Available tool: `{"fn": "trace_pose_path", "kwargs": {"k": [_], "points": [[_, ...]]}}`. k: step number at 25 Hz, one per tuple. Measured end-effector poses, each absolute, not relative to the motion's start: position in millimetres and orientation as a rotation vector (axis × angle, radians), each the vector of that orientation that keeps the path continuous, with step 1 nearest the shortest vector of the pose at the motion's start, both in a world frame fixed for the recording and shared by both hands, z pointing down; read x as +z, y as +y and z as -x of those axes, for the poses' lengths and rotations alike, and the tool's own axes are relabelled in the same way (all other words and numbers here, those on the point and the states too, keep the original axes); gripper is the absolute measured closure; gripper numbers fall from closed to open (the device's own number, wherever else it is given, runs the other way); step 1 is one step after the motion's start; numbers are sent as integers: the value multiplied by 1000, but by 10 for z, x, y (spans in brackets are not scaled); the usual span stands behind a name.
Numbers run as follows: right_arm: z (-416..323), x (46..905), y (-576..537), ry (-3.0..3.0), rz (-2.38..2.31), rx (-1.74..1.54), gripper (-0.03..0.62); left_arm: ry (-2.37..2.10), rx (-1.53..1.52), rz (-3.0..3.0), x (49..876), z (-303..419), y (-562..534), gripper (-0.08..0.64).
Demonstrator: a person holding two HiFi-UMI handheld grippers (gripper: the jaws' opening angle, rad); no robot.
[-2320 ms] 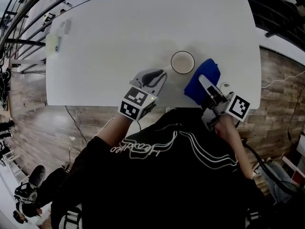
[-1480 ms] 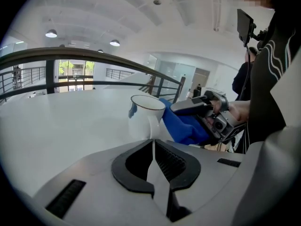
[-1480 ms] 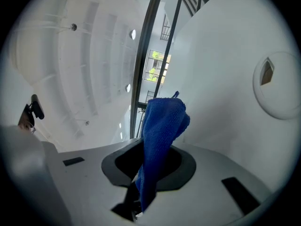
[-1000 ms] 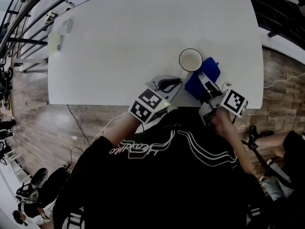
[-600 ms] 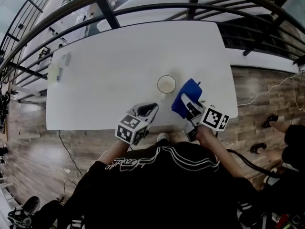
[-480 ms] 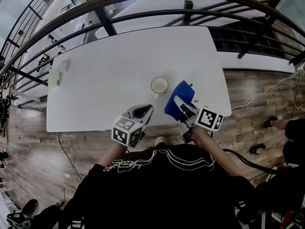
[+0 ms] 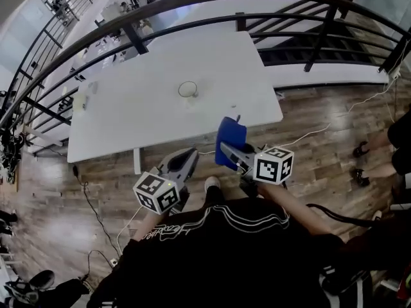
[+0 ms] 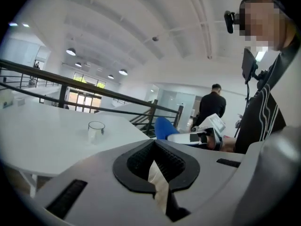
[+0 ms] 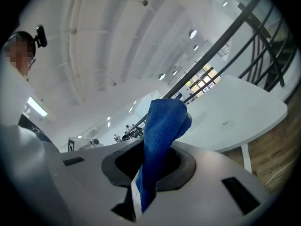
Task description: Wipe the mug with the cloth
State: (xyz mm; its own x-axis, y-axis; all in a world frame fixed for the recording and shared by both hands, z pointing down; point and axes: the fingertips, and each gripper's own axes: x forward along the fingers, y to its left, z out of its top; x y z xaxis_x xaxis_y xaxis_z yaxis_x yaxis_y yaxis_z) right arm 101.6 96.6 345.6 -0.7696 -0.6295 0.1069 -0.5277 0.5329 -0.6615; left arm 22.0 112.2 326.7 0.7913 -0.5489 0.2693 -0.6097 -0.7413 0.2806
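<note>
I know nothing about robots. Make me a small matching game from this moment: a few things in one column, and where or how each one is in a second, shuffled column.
Things:
1. mug
2. cloth
3. left gripper
4. table

Place or state:
A. white, next to a dark railing
B. jaws together, nothing between them
C. blue, clamped in the right gripper
D. stands on the table, away from both grippers

Pairs: 1-D, 2-C, 3-B, 4-A
</note>
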Motion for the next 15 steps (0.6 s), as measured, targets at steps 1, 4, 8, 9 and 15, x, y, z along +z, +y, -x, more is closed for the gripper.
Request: {"fn": "trace_pose_path", "kwargs": {"k": [1,4,8,9,15], "points": [[-1077,3435,1183,2665,1002,-1013,538,-887,210,-2629,3225,-259,1323,552],[-1173,3367,1746,2769,995,-902,538,-913,138,-2621,3150,-323,1833,552],[-1219,3231,2287,2791,923,-874,538,-901,135,-2622,3110,-459,2337,552],[-1236,3203,2397,2791,908,-874,538,-892,140,-2628,3096,-505,2445,552],[-1368,3120,2932,2802,881,-851,538,-881,128,-2642,3037,-678,2945,552]]}}
